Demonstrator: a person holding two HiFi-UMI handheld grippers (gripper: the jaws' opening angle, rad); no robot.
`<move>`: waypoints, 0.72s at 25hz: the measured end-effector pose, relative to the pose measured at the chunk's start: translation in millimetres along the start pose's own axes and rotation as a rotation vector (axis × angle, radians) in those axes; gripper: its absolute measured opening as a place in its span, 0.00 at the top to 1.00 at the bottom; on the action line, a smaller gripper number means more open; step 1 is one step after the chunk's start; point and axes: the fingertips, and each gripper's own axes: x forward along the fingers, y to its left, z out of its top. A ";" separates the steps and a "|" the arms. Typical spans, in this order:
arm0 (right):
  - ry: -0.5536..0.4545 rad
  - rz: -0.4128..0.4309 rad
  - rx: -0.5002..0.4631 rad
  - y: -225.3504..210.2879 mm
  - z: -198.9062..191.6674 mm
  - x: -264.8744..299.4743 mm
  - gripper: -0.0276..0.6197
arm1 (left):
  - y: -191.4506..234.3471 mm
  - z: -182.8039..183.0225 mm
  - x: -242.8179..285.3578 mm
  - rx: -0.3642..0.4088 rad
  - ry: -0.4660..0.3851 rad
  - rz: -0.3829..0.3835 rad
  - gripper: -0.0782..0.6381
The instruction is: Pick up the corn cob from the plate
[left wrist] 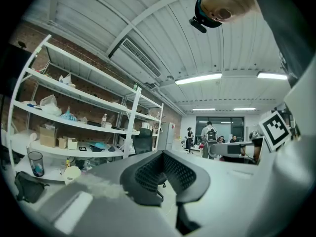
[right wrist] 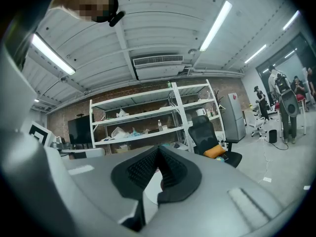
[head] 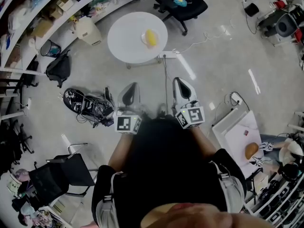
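The corn cob (head: pixel 151 37) lies on its plate (head: pixel 143 41), pointing lengthwise away, well ahead of and between the left hand-held gripper (head: pixel 130 91) and right hand-held gripper (head: pixel 181 87), both with jaws together and empty.

Three cameras: one overhead, two riding level on the grippers.
The head view looks steeply down on the left gripper (head: pixel 132 87) and right gripper (head: pixel 179 82), with the round surface (head: pixel 128 37) well ahead of their jaws. Each gripper view looks closely along its own jaws, and both share the shelving (right wrist: pixel 138 117) and black chair (right wrist: pixel 210 132) beyond.
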 end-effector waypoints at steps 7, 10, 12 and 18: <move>-0.004 0.002 0.006 -20.6 -0.3 -5.7 0.95 | -12.7 -2.7 7.7 -0.006 0.000 0.022 0.89; 0.008 0.014 0.014 -28.8 -0.3 -4.7 0.95 | -18.2 -3.3 13.6 -0.011 0.004 0.040 0.89; 0.014 0.025 0.016 -35.4 -1.1 -4.0 0.95 | -23.8 -3.4 18.3 -0.006 0.004 0.048 0.89; 0.002 0.066 0.021 -48.0 4.7 4.3 0.95 | -29.5 -1.4 28.7 -0.005 -0.011 0.089 0.89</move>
